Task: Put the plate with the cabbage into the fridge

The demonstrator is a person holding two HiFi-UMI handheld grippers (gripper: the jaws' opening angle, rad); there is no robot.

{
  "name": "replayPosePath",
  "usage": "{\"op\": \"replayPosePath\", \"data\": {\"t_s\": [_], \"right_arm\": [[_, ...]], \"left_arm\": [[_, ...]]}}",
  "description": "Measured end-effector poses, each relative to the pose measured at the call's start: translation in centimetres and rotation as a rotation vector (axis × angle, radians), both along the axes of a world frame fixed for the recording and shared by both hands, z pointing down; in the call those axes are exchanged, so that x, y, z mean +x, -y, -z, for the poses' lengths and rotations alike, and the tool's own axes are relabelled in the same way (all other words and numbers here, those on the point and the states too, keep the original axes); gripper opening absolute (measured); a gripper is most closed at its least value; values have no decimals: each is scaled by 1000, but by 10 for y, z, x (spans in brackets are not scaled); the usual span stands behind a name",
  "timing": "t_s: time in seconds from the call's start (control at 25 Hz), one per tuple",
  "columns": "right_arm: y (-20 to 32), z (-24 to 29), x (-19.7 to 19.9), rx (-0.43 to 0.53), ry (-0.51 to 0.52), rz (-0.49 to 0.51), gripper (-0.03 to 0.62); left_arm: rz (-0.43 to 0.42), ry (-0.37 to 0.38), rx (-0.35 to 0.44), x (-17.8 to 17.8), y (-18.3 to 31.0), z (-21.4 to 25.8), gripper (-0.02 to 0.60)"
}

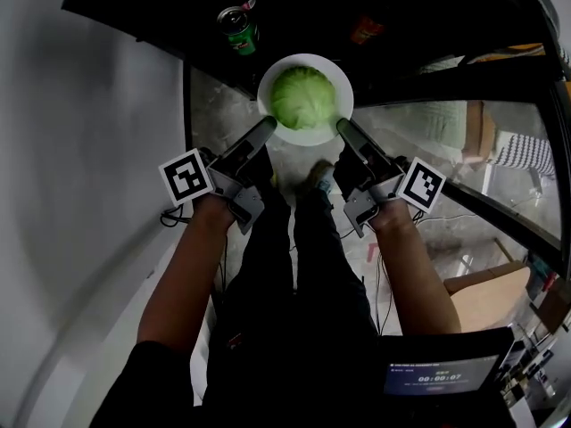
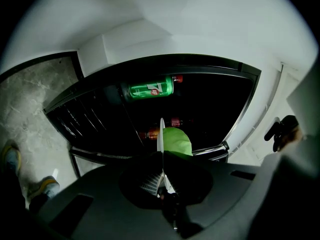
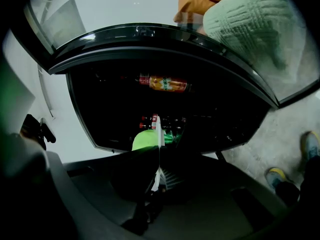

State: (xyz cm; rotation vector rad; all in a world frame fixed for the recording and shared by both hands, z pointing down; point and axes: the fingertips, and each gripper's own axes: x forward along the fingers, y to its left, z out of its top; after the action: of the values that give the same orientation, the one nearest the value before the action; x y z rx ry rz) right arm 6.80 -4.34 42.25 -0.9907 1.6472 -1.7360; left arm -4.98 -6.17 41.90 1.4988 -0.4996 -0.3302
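- Left gripper and right gripper each pinch opposite rims of the plate, held at the open fridge mouth.
- Cabbage sits loose on the plate (nothing restrains it); uneven height between the 2 grips could roll it off.
- Thin rim pinches could slip.
- Green can inside, near the left rim, could be knocked.

- The cabbage is carried on the plate, which is held just before the fridge opening.
- The plate's left rim is clamped by the left hand-held gripper, its right rim by the right hand-held gripper.
- A can is seen inside the fridge, beyond the plate, to its left.
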Motion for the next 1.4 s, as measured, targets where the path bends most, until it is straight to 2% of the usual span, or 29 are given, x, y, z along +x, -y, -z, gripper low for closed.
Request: {"op": "replayPosePath", "data": {"t_s": [1.4], "right_arm": [[-1, -1, 1, -1, -1, -17, 15]], "left_arm": [[11, 13, -4, -2, 2, 2, 9]]}}
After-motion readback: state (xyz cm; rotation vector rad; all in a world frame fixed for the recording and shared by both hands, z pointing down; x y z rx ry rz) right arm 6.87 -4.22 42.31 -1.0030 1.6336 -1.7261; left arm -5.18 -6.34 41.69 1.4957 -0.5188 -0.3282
